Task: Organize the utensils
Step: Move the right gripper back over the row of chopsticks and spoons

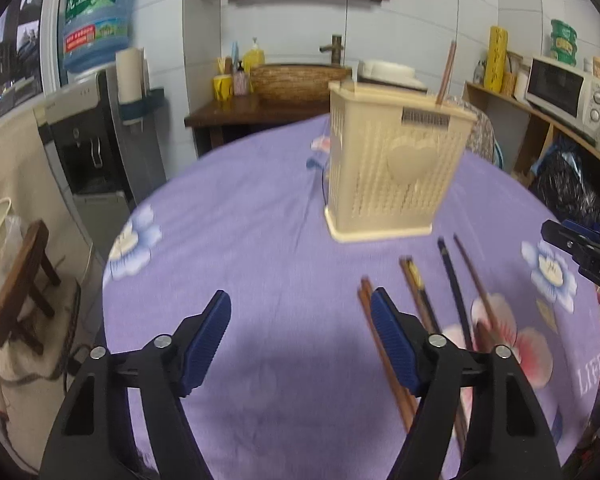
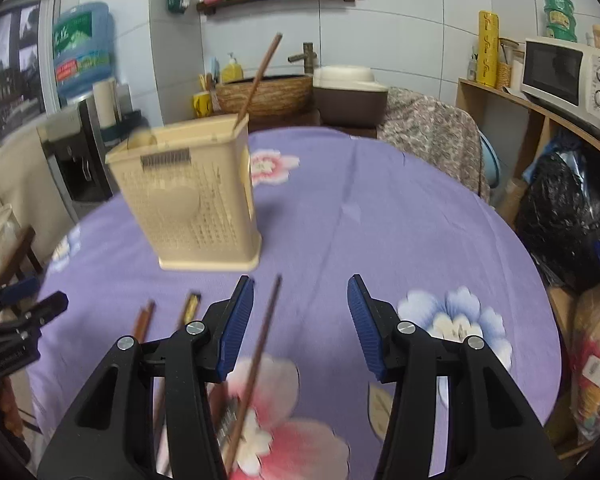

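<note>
A cream slotted utensil holder (image 1: 392, 168) (image 2: 192, 196) stands upright on the purple flowered tablecloth (image 1: 240, 220) (image 2: 380, 220). One brown chopstick (image 1: 446, 72) (image 2: 260, 76) leans inside it. Several loose chopsticks lie in front of the holder: a brown pair (image 1: 366, 300), a patterned one (image 1: 414, 280), a dark one (image 1: 452, 276) and another brown one (image 1: 474, 276). My left gripper (image 1: 300, 300) is open above bare cloth, its right finger over the brown pair. My right gripper (image 2: 300, 284) is open too. A brown chopstick (image 2: 266, 328) lies on the cloth between its fingers, close to the left one, with no pad pressing on it.
A water dispenser (image 1: 96, 132) and a wooden stool (image 1: 20, 288) stand left of the table. A chair with a floral cover (image 2: 432, 140) is at the far side. A shelf with a microwave (image 2: 564, 72) and a black bag (image 2: 568, 216) are on the right.
</note>
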Motion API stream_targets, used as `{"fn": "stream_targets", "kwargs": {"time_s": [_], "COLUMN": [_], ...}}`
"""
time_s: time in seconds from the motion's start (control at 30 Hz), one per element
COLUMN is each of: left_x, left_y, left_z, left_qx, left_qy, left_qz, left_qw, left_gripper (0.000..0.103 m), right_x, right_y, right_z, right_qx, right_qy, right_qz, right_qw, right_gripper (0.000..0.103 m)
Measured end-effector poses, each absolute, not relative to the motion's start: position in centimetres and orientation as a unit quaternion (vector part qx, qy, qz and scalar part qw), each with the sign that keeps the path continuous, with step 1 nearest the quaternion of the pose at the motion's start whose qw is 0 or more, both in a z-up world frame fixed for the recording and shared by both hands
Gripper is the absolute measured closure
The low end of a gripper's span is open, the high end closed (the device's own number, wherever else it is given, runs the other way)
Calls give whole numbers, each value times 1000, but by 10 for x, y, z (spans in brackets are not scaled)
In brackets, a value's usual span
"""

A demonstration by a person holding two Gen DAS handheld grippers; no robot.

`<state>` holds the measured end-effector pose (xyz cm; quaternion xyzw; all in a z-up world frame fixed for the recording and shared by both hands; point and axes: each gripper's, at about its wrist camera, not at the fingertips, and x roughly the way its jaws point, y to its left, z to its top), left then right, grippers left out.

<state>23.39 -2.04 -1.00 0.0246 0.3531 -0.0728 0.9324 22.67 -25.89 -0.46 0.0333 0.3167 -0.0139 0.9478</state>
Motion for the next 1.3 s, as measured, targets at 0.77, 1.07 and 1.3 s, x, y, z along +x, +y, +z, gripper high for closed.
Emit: {"fn": "stream_targets", "kwargs": {"time_s": [0.77, 1.07, 1.3], "left_x": [196, 194, 192], "left_y": [-45, -52, -50], "left_z": [-60, -64, -63], "left_qx": [19, 34, 38], "left_qy": [423, 424, 429], "left_qz": [-118, -113, -104], "left_qw": [898, 898, 896], "left_gripper": [46, 46, 46], "right_x": [177, 174, 173], "right_y": [-233, -231, -232], "right_z": [-67, -70, -68], "right_qx": [7, 10, 8], "right_qy": [389, 392, 390], "right_qz": [13, 14, 8], "right_qw": [921, 920, 921], "right_gripper": [53, 53, 53]}}
